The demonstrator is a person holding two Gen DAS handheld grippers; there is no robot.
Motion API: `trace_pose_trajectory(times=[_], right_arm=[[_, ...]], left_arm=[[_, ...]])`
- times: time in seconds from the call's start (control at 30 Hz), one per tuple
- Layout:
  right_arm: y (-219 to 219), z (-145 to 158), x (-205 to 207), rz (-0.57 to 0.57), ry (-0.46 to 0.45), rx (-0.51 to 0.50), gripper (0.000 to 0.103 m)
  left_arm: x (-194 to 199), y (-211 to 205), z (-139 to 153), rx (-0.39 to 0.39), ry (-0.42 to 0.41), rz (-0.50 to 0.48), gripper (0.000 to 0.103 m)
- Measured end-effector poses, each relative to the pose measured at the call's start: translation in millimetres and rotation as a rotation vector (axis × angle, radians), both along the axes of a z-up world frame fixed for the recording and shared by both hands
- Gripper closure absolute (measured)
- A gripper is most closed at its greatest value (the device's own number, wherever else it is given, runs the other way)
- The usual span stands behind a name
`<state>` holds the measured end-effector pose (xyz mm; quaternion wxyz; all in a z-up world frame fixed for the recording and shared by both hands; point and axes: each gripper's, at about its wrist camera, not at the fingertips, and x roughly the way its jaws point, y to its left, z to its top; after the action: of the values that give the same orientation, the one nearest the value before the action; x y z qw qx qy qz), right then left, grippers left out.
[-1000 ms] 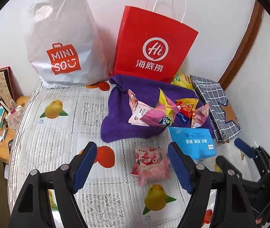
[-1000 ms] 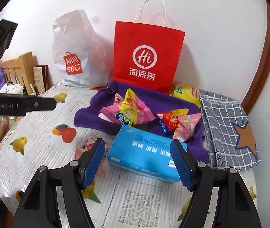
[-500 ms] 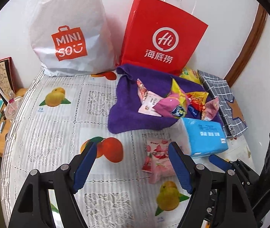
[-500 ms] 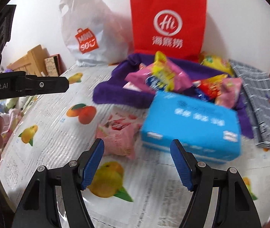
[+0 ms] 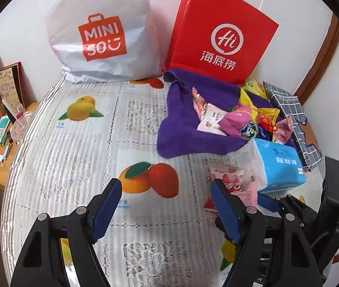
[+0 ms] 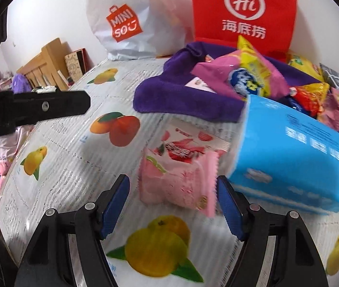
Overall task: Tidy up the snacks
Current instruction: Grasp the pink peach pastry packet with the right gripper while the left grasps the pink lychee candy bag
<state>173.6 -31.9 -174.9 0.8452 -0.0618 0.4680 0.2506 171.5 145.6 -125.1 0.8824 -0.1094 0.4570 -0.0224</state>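
Just ahead of my right gripper (image 6: 173, 205), whose empty jaws are opening, the pink snack packet (image 6: 179, 172) lies on the tablecloth (image 6: 73, 167), nearer than to my open, empty left gripper (image 5: 167, 205).

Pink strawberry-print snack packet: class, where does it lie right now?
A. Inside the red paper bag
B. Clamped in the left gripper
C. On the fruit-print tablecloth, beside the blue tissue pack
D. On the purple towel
C: the pink strawberry-print snack packet lies flat on the fruit-print tablecloth, next to the blue tissue pack, ahead of the right gripper, whose jaws are opening.
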Motion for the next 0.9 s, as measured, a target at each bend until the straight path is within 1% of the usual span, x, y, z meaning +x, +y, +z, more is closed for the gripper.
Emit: trace_pose_trajectory(times=[0.07,0.1,0.13,0.37,0.53,0.63,0.73,0.8,0.9], right_arm=[[4,-3,2,-0.008,-0.007,-0.016,0.041],[5,-3,2,-0.003,-0.005,-0.016,0.043],[5,-2,1,0.001,-0.010,-0.009,0.048],[-16,20,-17,0.021,-0.058,0.021,0.049],[-46,29,-29,-0.010,-0.072,0.005,0.049],[-73,29,-36,-0.052,-0.074,-0.008,0.049],[-103,27,-41,-0.122,-0.078,-0.037,0.048],[-122,23,-42,-0.166,-0.065,-0.033,0.048],[-141,14,-42,-0.210,-0.041,-0.031,0.048]], left_arm=[[-1,1,-3,0.004,0.007,0.003,0.029],[-2,2,-5,0.008,0.011,0.007,0.029],[-2,2,-6,0.009,0.013,0.009,0.029],[-7,-6,-14,0.015,0.031,0.004,0.029],[-5,-28,-18,0.020,0.041,-0.040,0.029],[2,-47,-20,0.033,0.049,-0.077,0.029],[11,-67,-23,0.062,0.057,-0.111,0.029],[17,-78,-27,0.081,0.060,-0.129,0.029],[25,-90,-33,0.089,0.074,-0.149,0.029]])
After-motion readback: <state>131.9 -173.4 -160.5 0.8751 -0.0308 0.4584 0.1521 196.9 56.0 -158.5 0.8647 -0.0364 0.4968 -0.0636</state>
